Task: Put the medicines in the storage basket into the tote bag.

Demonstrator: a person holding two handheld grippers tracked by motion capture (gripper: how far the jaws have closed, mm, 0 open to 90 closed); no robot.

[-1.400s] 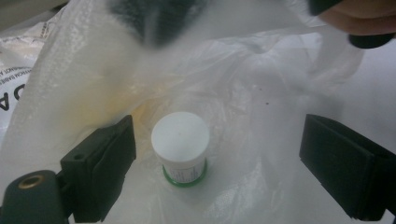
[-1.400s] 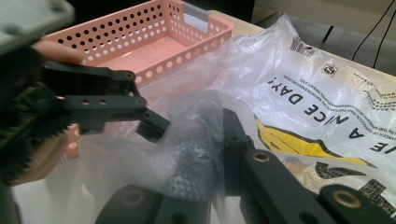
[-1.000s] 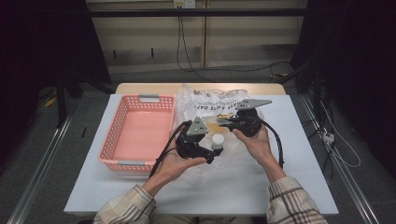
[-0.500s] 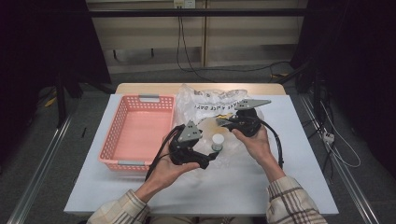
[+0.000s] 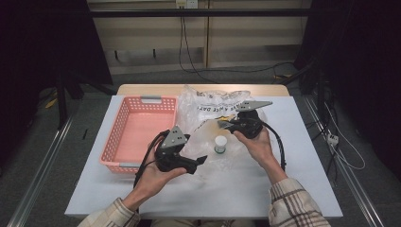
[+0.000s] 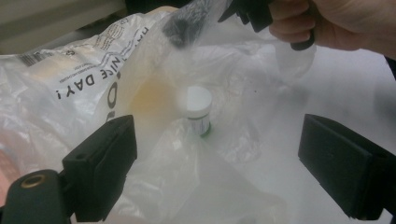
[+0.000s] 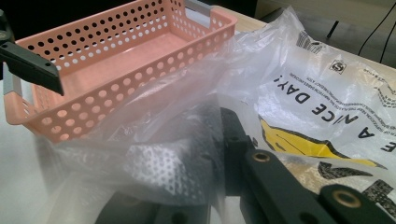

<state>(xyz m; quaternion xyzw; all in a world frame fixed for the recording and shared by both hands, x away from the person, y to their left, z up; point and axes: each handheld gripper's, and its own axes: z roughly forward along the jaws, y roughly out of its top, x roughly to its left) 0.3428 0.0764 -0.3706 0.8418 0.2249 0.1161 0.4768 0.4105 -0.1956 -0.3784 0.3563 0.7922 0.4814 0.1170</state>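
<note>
Left tool [image 5: 201,160]: jaws standing wide apart, hovering near the bag, gripping nothing.
Right tool [image 5: 223,124]: jaws clamping the plastic bag [image 5: 213,106], lifting its edge.
Bottle [image 5: 220,144]: sitting upright on the tabletop [image 5: 302,156], right of the pink basket [image 5: 137,135].

White tabletop [image 5: 302,156] w/ wooden far edge, on grey floor [image 5: 90,118]. Beige panelled wall [image 5: 156,33] behind, black cables [image 5: 182,42] hanging down it; dark surroundings either side.
</note>
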